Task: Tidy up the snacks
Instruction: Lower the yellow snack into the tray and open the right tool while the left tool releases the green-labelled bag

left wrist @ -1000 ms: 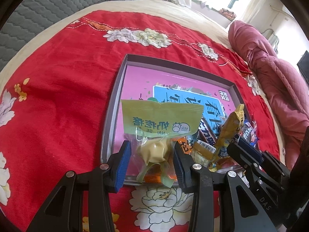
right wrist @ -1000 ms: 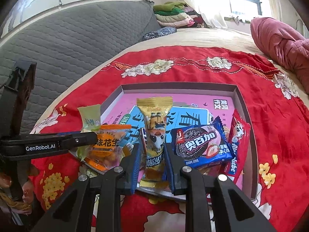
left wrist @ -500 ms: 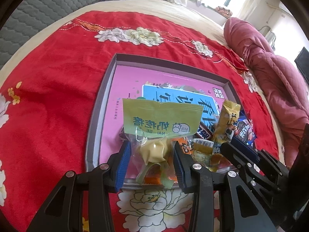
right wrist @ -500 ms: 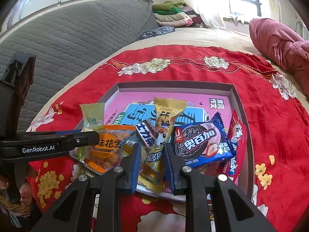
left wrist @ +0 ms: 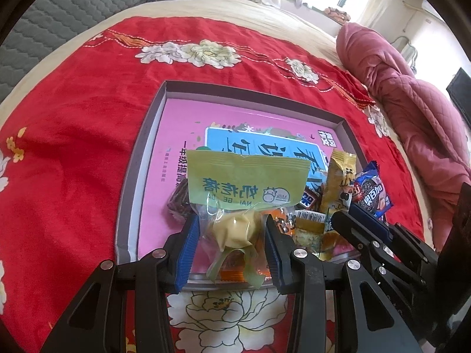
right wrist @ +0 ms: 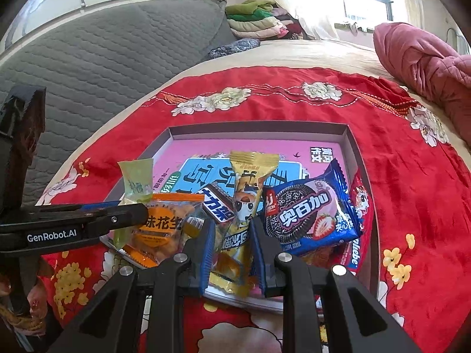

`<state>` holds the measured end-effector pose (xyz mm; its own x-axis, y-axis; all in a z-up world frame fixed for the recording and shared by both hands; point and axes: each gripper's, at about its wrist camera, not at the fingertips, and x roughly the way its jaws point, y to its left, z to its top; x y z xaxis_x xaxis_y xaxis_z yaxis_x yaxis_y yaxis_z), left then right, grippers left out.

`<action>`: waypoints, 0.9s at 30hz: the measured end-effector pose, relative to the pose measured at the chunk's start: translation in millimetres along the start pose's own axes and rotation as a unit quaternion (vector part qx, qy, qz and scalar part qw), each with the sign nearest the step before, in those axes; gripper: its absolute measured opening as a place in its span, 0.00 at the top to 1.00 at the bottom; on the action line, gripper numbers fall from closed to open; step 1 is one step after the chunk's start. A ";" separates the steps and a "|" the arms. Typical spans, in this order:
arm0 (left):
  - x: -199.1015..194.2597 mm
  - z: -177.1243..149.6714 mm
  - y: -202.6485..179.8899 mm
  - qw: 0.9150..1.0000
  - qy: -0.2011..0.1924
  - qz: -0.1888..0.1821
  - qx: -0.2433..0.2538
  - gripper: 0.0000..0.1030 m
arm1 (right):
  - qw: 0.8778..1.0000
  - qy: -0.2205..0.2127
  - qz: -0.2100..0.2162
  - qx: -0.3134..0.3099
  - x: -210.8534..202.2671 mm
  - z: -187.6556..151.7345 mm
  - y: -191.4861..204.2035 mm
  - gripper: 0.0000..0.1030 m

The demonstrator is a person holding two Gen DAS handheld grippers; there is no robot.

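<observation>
Left gripper (left wrist: 232,244) pinches the green snack bag (left wrist: 245,188) by its clear lower half, right gripper (right wrist: 231,248) is clamped on the yellow snack bag (right wrist: 245,203), both held over the near edge of the tray (left wrist: 141,158) w/ the other snacks piled at its near-right corner. Risk: both wrappers are slick film gripped low, so either could slide out or swing into the pile, e.g. knocking the blue cookie pack (right wrist: 309,213) off the near edge. The two tools sit close together, prob. not touching, but a careless turn could clash them.

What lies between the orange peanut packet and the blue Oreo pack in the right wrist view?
A dark chocolate bar and the yellow snack held by the right gripper, seen in the right wrist view.
</observation>
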<state>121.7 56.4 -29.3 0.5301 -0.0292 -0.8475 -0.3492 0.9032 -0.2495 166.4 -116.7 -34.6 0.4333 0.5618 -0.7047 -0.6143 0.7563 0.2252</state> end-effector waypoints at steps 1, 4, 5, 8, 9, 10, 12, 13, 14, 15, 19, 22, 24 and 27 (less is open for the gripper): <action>0.2 -0.2 -0.5 1.000 0.000 0.000 0.000 0.57 | 1.000 0.000 0.001 0.002 0.2 0.0 -1.1 0.76; 0.4 0.0 -0.9 1.000 0.000 -0.001 0.001 0.57 | 1.000 0.001 0.002 0.003 0.3 -0.6 -1.2 0.76; 0.6 0.2 -0.3 1.000 0.000 -0.001 0.001 0.57 | 1.000 0.001 0.003 0.002 0.5 -0.5 -0.2 0.76; 0.8 0.4 0.1 1.000 0.000 -0.003 -0.003 0.57 | 1.000 0.001 0.003 0.000 0.7 -0.9 1.2 0.76; 0.4 0.0 0.3 1.000 0.000 -0.003 -0.003 0.57 | 1.000 0.001 0.003 0.001 0.6 -0.9 1.3 0.76; 0.5 0.1 0.4 1.000 0.000 -0.004 -0.003 0.57 | 1.000 0.001 0.005 0.003 0.3 -0.7 0.9 0.76; 0.6 0.0 1.3 1.000 0.000 -0.004 -0.004 0.56 | 1.000 -0.001 0.009 0.007 -0.8 -0.3 0.6 0.76; 0.9 0.3 1.7 1.000 0.000 -0.003 -0.004 0.56 | 1.000 -0.002 0.009 0.007 -1.2 0.0 1.3 0.76; 0.9 0.3 1.9 1.000 0.000 -0.003 -0.004 0.55 | 1.000 -0.002 0.010 0.007 -1.4 0.1 1.4 0.75; 0.8 0.3 2.3 1.000 -0.001 -0.002 -0.005 0.55 | 1.000 -0.001 0.013 0.008 -1.7 0.2 1.5 0.73; 0.1 0.2 4.7 1.000 -0.003 -0.002 -0.006 0.55 | 1.000 -0.006 0.016 0.007 -4.0 0.9 3.4 0.70; -0.3 0.6 7.2 1.000 -0.005 0.000 -0.009 0.55 | 1.000 -0.009 0.018 0.005 -5.0 1.6 4.7 0.68; -0.2 1.3 9.2 1.000 -0.004 -0.003 -0.012 0.54 | 1.000 -0.010 0.018 0.004 -5.3 1.7 5.7 0.66; -0.5 1.6 10.2 1.000 -0.004 -0.003 -0.013 0.54 | 1.000 -0.011 0.019 0.001 -5.3 1.5 7.2 0.64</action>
<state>119.1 66.3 -30.7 0.5383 -0.0307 -0.8422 -0.3654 0.8920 -0.2661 160.6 -113.7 -28.2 0.4237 0.5972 -0.6811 -0.6297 0.7347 0.2524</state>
